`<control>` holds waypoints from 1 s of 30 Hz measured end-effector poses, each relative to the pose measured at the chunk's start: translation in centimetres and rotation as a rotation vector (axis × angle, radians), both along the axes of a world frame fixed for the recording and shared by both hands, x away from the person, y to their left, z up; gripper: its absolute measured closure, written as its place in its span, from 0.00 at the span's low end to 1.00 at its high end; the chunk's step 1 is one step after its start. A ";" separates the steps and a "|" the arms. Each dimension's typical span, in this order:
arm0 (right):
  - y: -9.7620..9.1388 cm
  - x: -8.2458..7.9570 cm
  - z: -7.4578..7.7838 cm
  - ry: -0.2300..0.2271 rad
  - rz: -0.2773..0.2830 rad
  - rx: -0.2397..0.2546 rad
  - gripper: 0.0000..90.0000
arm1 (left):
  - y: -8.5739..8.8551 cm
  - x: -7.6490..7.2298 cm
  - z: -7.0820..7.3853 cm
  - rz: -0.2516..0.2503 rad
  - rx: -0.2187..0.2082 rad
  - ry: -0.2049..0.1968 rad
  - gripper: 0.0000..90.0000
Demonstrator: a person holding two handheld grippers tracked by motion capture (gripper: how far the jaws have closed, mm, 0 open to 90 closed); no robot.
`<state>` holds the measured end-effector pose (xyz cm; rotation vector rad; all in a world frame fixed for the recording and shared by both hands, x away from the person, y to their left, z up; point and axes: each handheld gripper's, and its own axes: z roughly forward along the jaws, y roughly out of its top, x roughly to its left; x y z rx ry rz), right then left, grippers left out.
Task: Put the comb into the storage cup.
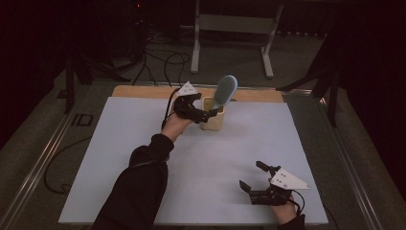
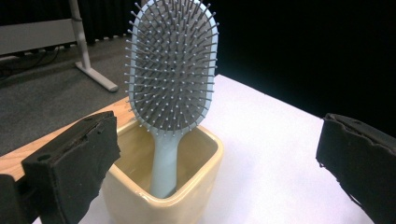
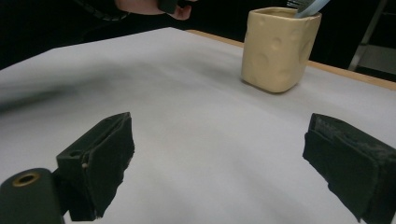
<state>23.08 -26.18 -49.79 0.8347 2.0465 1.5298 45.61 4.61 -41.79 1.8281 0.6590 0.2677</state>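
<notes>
- White sheeting covers the desk [image 1: 143,158], with a strip of bare wood along its far edge and dark floor, cables and a grey frame beyond.
- Nearest the person, the right tongs [image 1: 253,178] rest low at the near right of the desk, jaws spread wide with nothing between them; in the right gripper view only bare sheet lies ahead of them.
- Farther out, the left tongs [image 1: 210,113] hover just beside the cup [image 1: 213,120], near the desk's far edge. Their jaws are spread, flanking the cup without touching it as far as the left gripper view shows.
- Inside the cream, dimpled cup stands the hairbrush [image 1: 224,91], handle down, pale blue head leaning out above the rim, bristles facing the left tongs.
- Judged from this, the brush is seated in the cup and the step in hand is release or approach at the cup; I cannot tell which.
- A next move would call for a straight, level retreat or closing, so the jaws do not tip the cup.
- No brand, label or writing is legible on anything.
</notes>
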 end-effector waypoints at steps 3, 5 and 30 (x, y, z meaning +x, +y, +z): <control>0.0 0.0 0.1 -0.007 0.000 0.003 0.09 | 0.0 -0.2 0.2 -0.015 0.004 0.002 0.00; -0.1 0.0 0.1 -0.008 0.000 0.005 0.09 | 0.1 -0.4 0.3 -0.023 0.005 0.001 0.00; 0.3 -0.1 0.3 -0.015 0.007 -0.004 0.09 | 6.3 -3.9 0.1 -0.013 0.046 -0.010 0.00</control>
